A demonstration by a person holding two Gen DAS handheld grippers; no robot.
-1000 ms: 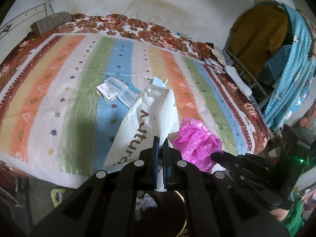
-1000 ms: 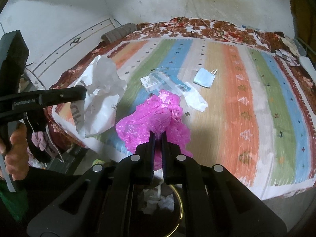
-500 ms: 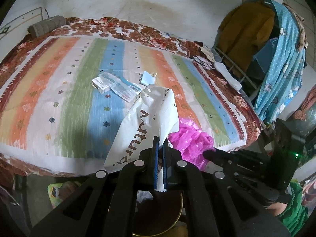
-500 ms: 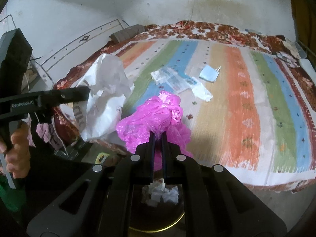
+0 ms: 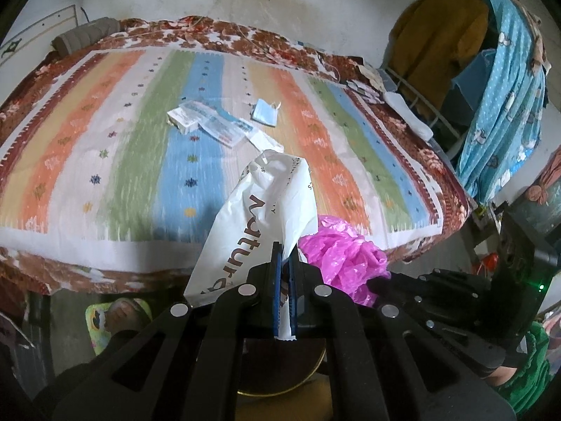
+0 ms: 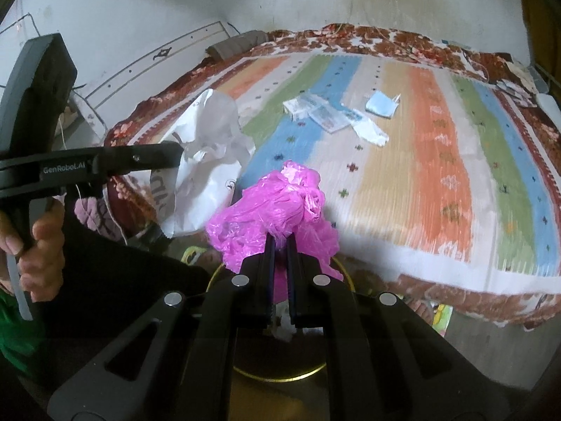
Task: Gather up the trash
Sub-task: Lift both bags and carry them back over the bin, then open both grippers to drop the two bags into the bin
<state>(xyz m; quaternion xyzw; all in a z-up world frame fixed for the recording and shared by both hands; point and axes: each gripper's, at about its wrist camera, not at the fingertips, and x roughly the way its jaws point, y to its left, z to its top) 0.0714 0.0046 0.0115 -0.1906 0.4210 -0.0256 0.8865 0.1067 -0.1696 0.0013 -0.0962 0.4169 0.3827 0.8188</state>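
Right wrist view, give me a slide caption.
Right tongs shut on crumpled pink plastic bag above gold-rimmed bin, beside striped bedspread.

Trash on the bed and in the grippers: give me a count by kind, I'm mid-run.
Plastic bags held: 2, white bag in left gripper, pink bag in right gripper
Face masks on bed: 1, blue mask
Cartons and wrappers on bed: about 3, overlapping pile
Total: about 6

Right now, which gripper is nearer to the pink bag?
Right. The right gripper is clamped on the pink bag; the left gripper is beside it, clamped on the white bag.
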